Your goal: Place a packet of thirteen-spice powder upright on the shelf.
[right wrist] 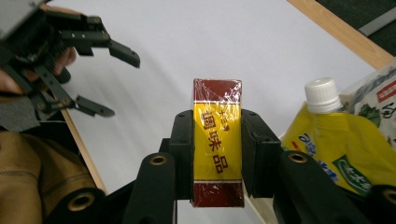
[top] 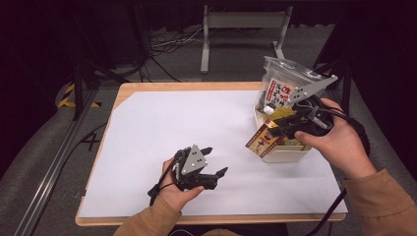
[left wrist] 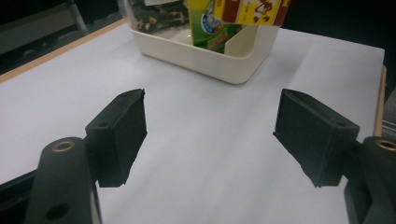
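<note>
Black pads of the right claw (right wrist: pixel 217 154) clamp the red-and-yellow box (right wrist: pixel 217 140) by its long sides, held over the cream bin (top: pixel 282 153) at the worktop's (top: pixel 196 123) right. Best keep that squeeze steady and clear the bin wall and the yellow pouch (right wrist: pixel 341 149) beside it. Left claw (top: pixel 216 161) waits wide and empty, well apart, over bare worktop.

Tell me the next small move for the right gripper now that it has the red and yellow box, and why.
Probably lift a little more, then carry it toward the open white table. The right gripper is clamped on both sides of the red and yellow box, which sits tilted over the cream bin beside a capped yellow pouch. The left gripper waits open over the table.
</note>
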`<state>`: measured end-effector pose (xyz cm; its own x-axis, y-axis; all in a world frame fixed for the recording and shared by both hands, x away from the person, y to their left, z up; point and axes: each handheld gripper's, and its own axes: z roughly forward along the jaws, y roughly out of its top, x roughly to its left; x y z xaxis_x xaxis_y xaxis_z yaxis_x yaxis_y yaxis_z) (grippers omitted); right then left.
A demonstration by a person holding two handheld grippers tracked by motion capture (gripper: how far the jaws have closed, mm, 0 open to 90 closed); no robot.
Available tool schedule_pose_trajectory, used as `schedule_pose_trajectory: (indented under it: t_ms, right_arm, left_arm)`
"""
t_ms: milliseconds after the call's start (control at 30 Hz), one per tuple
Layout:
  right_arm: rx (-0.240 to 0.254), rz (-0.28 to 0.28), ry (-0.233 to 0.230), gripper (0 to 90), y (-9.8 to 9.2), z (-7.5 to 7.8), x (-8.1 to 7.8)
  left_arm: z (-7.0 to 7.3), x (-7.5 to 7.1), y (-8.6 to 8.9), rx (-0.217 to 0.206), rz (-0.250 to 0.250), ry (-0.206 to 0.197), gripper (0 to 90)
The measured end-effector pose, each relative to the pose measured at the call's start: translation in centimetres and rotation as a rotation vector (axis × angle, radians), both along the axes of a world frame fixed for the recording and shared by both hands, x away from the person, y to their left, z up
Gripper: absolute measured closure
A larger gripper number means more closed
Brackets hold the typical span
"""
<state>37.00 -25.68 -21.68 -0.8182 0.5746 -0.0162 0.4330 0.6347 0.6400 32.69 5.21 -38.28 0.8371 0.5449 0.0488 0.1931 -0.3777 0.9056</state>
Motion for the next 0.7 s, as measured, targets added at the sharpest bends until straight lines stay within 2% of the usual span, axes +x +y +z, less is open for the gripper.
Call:
schedule_pose_trajectory:
  t_ms: [133, 233, 533, 700]
  right_arm:
    - [-0.059, 0.061, -0.040, 69.0, 0.0, 0.2, 0.1]
    - [-0.120, 0.114, -0.087, 69.0, -0.2, 0.3, 0.4]
    - [-0.172, 0.204, -0.121, 69.0, -1.0, 0.5, 1.4]
    - [-0.206, 0.237, -0.137, 69.0, -1.4, 0.4, 1.8]
  left_arm:
    - [0.1, 0.2, 1.4, -0.003, 0.029, 0.007, 26.4]
    - [0.2, 0.3, 2.7, -0.009, 0.056, 0.011, 26.8]
    - [0.5, 0.5, 5.8, -0.017, 0.129, 0.024, 26.9]
    - [0.7, 0.3, 7.5, -0.041, 0.164, 0.012, 27.8]
